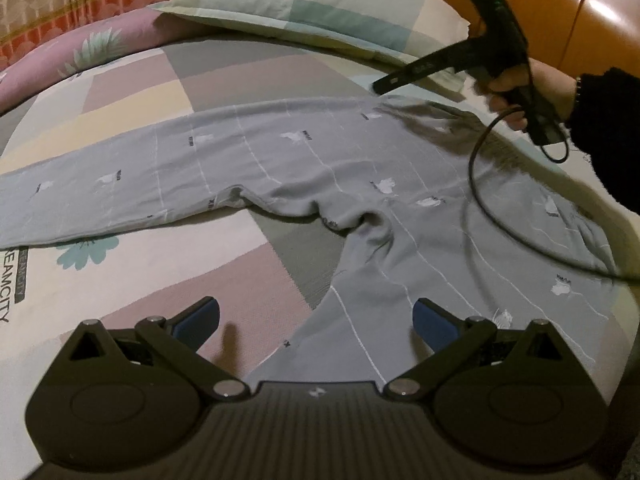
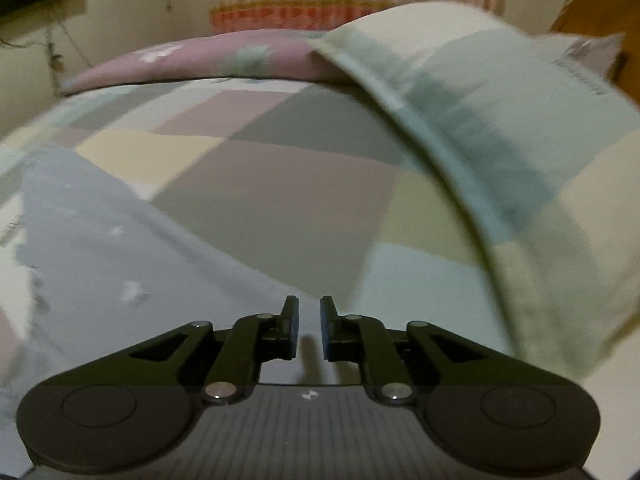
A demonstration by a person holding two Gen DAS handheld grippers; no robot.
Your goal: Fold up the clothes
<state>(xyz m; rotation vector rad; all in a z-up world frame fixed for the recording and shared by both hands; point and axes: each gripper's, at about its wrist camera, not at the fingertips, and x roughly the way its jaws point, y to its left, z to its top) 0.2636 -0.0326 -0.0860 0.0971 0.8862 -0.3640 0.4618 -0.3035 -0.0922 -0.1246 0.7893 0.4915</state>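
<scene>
Grey pyjama trousers (image 1: 300,160) lie spread on the bed, one leg running left, the other coming toward me. My left gripper (image 1: 316,320) hovers open above the near leg, nothing between its blue pads. A hand (image 1: 520,84) holds my right gripper (image 1: 378,86) at the upper right, its tip just above the waistband edge. In the right wrist view, the right gripper (image 2: 310,320) has its fingers nearly together with a thin gap and holds nothing. The trousers (image 2: 100,248) lie blurred to its left.
A checked pillow (image 1: 320,0) lies at the bed's head, close on the right in the right wrist view (image 2: 500,140). A purple quilt roll (image 1: 80,52) lines the far side. A wooden headboard (image 1: 580,12) stands behind. A black cable (image 1: 476,184) loops over the trousers.
</scene>
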